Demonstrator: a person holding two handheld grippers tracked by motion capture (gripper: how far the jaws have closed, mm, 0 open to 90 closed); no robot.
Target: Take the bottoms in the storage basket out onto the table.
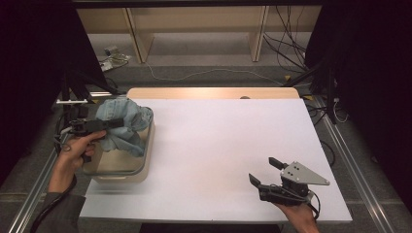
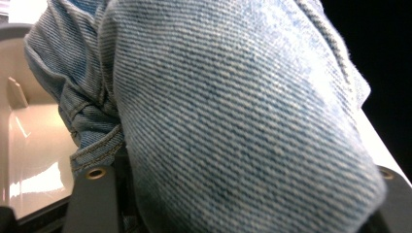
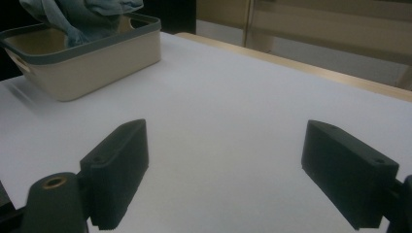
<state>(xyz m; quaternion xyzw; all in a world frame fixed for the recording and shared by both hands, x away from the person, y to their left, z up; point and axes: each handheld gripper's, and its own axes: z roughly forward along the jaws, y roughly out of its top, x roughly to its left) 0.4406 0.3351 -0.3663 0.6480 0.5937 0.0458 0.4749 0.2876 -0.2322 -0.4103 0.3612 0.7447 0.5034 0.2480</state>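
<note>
At left of frame, my left gripper (image 1: 115, 123) clamps one denim garment (image 1: 122, 124) over one beige bin (image 1: 138, 171); lower right, my right gripper (image 1: 265, 172) hovers, jaws apart.

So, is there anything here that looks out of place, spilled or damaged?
Nothing spilled or damaged. The denim cloth is bunched up and rises above the rim of the beige bin, held by the left gripper. The right gripper is open over the bare table.
</note>
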